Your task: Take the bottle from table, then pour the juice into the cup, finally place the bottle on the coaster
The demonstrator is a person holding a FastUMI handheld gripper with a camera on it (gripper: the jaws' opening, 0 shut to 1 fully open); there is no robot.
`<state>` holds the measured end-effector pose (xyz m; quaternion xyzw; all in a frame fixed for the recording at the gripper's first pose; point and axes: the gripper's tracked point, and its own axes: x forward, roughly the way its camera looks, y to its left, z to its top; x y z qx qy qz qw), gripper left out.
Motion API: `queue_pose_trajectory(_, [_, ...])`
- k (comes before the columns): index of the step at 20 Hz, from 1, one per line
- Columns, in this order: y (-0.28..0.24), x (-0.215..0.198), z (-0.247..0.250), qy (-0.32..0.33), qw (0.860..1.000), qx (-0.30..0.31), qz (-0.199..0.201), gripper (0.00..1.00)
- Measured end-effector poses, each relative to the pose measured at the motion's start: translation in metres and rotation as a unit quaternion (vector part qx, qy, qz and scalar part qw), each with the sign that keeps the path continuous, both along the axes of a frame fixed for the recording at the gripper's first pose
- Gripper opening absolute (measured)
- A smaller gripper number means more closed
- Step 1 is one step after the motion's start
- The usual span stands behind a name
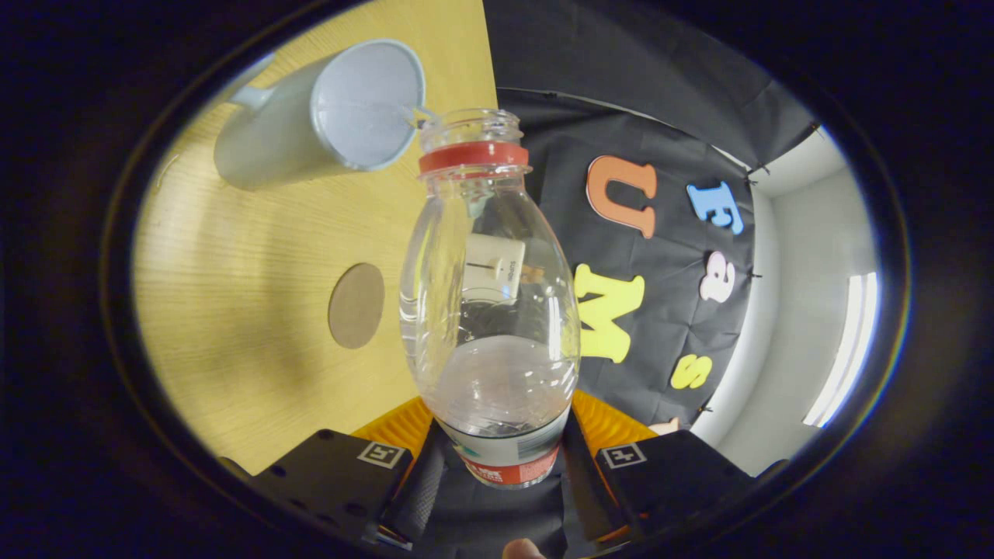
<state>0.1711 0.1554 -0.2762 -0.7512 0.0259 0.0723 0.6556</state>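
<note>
a pale wood-grain table (233, 256) meets a black cloth wall (668, 155) with a white wall (808, 256) beside it

Clear bottle (491, 310) uncapped, tipped — mouth at pale cup (326, 116); round coaster (356, 305) bare.

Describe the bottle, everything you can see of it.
The bottle is clear plastic, uncapped, with a red ring under its threaded mouth and a label band near its base. The claw is shut on its lower body, both fingers pressing its sides. It is tilted toward the pale cup on the wooden table, its mouth at the cup's rim, a thin clear stream running in. Little liquid remains.
</note>
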Motion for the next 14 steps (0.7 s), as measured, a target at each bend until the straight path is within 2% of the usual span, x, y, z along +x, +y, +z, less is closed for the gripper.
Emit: queue_pose_trajectory(14, [0.004, -0.002, 0.023, -0.018, 1.0, -0.018, 0.009, 0.77])
